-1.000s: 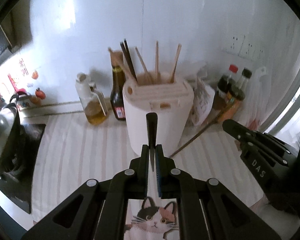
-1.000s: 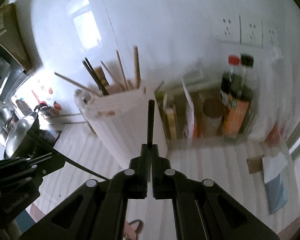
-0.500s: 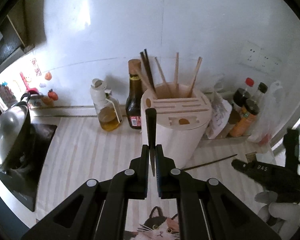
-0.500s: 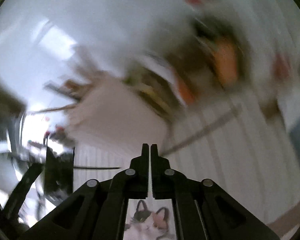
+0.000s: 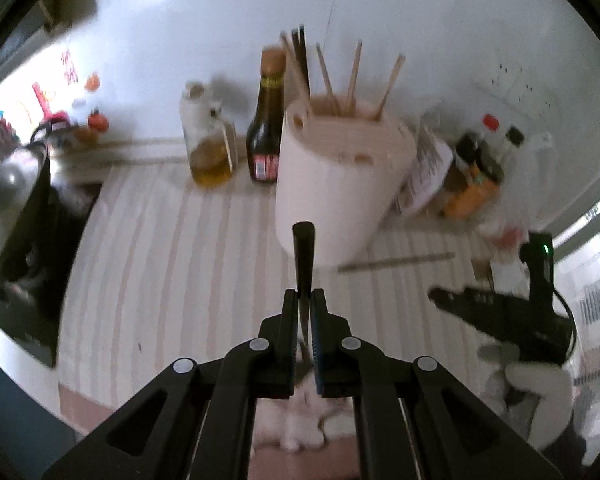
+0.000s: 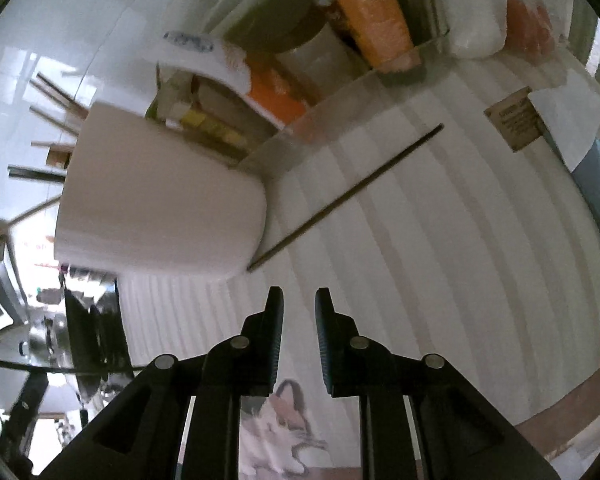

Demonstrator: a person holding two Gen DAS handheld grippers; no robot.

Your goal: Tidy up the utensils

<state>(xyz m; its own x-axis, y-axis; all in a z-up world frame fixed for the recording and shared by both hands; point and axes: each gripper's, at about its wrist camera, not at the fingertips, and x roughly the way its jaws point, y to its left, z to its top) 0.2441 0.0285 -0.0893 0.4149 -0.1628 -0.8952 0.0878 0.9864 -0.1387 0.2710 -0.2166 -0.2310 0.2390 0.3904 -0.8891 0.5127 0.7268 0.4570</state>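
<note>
My left gripper (image 5: 305,296) is shut on a knife with a black handle (image 5: 303,252), held upright in front of the white utensil holder (image 5: 336,192), which has several chopsticks (image 5: 354,76) standing in it. A single dark chopstick (image 6: 348,196) lies on the striped counter beside the holder (image 6: 156,196); it also shows in the left wrist view (image 5: 396,261). My right gripper (image 6: 299,300) is open and empty, tilted, a little short of that chopstick. The right gripper also shows in the left wrist view (image 5: 496,312) at the right.
A soy sauce bottle (image 5: 266,120) and an oil bottle (image 5: 208,140) stand left of the holder. Condiment bottles (image 5: 480,160) and packets crowd the back right. A pot (image 5: 12,192) on a stove is at the left. A cat-print mat (image 6: 284,420) lies near the counter's front edge.
My right gripper has let go of the dark chopstick, swung down towards the counter and opened. My left gripper still holds the knife and has pulled back a little from the holder.
</note>
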